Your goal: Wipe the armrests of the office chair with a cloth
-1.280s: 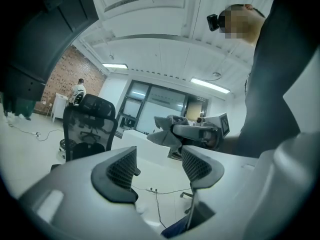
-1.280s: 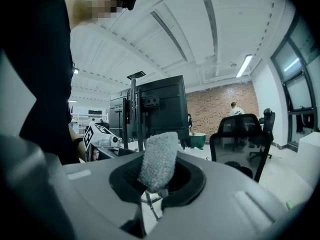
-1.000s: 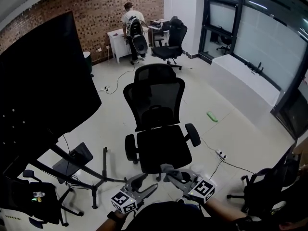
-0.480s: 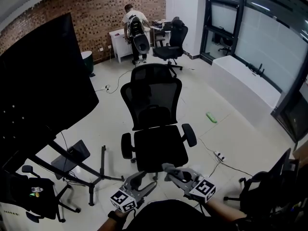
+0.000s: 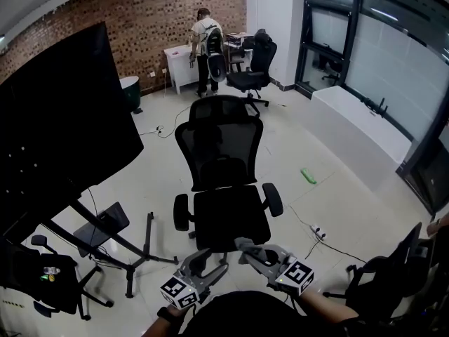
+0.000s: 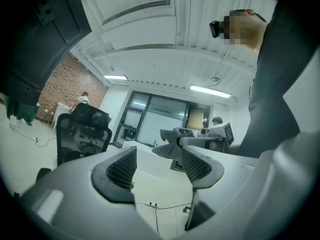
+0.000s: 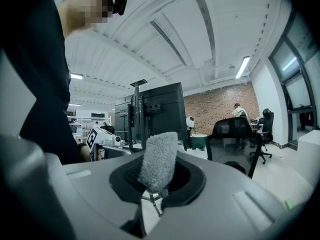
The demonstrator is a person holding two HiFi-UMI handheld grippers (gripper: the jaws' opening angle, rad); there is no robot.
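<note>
The office chair point(image 5: 223, 188) hides most of its base under its seat. Right of the chair, a small green thing point(image 5: 309, 175) on the floor point(image 5: 161, 181) is too small to name. The lower end of the cloth point(image 7: 159, 159) is hidden — pinched inside the jaws of the right gripper point(image 7: 156, 181).

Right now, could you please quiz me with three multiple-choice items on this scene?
1. Where is the cloth? A on the seat; B in the right gripper; C on the floor
2. What colour is the chair? A black; B white; C red
3. The fingers of the left gripper are: A shut on the cloth; B shut on an armrest; C apart, empty
B: the grey cloth sits between its fingers. A: the whole chair looks black. C: nothing sits between them.
</note>
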